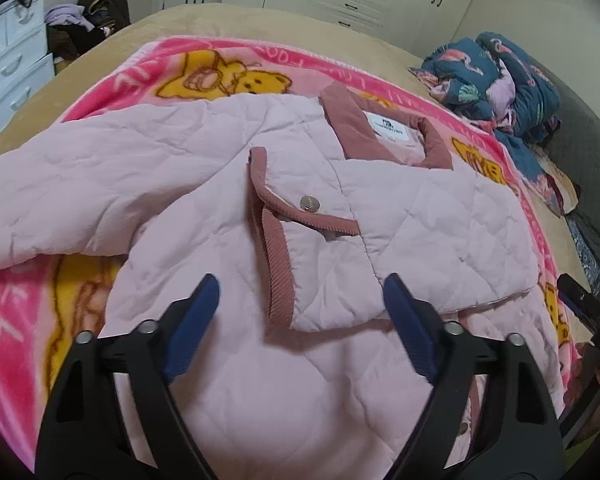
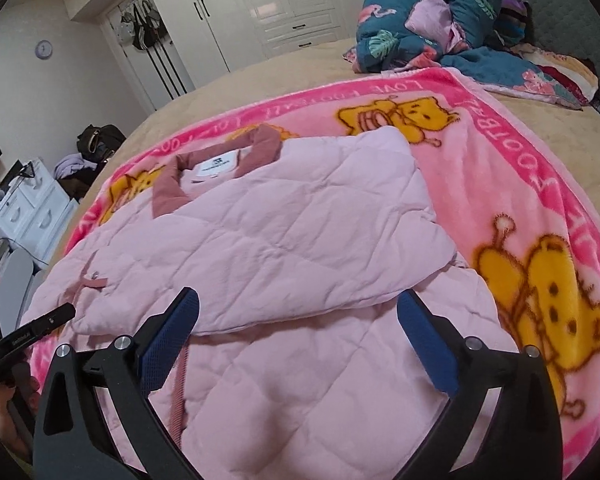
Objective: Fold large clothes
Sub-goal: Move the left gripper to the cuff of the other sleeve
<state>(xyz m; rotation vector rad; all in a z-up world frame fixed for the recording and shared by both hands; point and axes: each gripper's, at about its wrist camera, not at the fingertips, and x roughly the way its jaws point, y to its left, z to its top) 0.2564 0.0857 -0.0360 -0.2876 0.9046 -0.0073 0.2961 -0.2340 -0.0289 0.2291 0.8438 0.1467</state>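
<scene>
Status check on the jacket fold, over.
Left gripper open, empty. Right gripper open, empty. Pink quilted jacket flat on bear blanket, both sleeves folded in. Nothing in the way.

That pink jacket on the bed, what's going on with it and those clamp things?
A person is folding a pink quilted jacket spread on a cartoon-bear blanket on the bed, holding a two-finger gripper in each hand. The sleeves are already folded in across the body, with the collar at the far end. Both the left gripper and the right gripper are open above the jacket, holding nothing. The lower part is not yet folded up.
</scene>
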